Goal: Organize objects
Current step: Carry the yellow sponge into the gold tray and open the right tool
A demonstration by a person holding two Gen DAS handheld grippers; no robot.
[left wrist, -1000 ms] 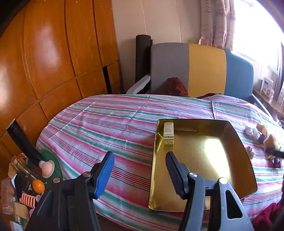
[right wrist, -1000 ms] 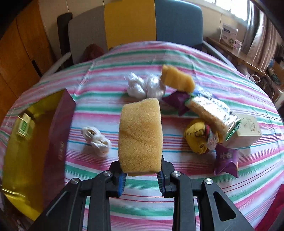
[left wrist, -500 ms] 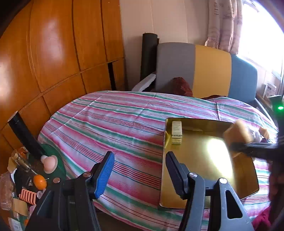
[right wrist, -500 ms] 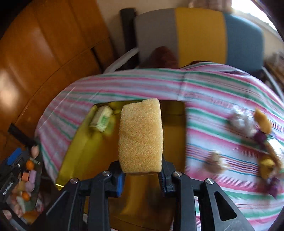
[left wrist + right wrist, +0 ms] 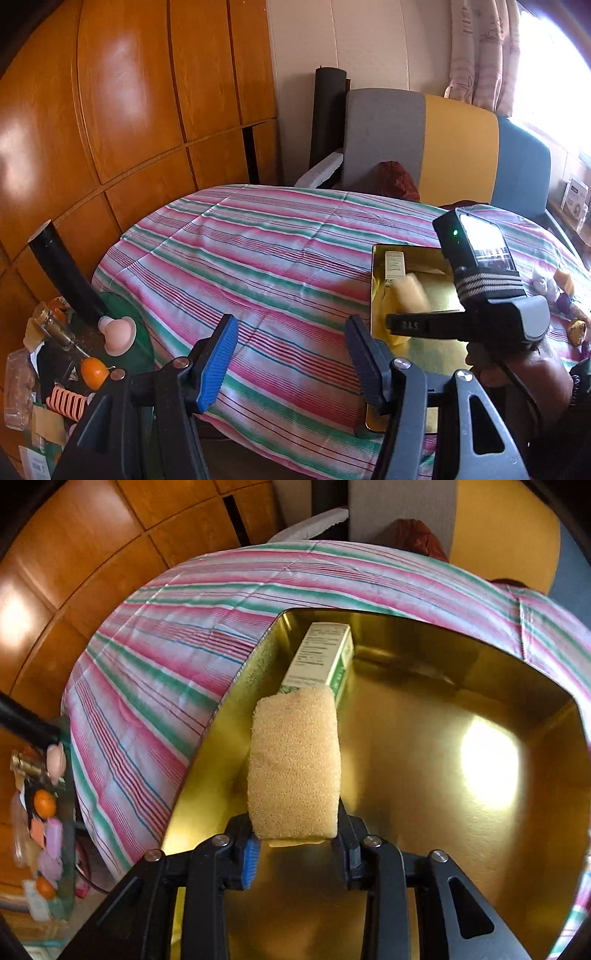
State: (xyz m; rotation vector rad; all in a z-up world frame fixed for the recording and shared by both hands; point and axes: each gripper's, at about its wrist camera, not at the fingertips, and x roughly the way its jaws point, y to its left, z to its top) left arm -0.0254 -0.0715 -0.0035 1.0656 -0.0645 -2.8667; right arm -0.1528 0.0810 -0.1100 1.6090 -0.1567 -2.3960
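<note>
My right gripper (image 5: 295,843) is shut on a yellow sponge (image 5: 293,764) and holds it over the left part of the gold tray (image 5: 461,849). A white and green box (image 5: 321,657) lies in the tray's far left corner, just beyond the sponge. In the left wrist view the sponge (image 5: 410,293) is blurred above the tray (image 5: 428,347), with the right gripper's body (image 5: 476,321) beside it. My left gripper (image 5: 290,358) is open and empty, over the striped tablecloth (image 5: 266,266) left of the tray.
Several small objects (image 5: 554,288) lie on the cloth right of the tray. A grey, yellow and blue chair (image 5: 443,147) stands behind the table. A cluttered side stand (image 5: 74,354) is at the lower left. Wooden panels (image 5: 129,92) line the left wall.
My right gripper has carried the sponge from the pile of objects leftward and now holds it over the tray near the box. My left gripper has stayed open and drifted left.
</note>
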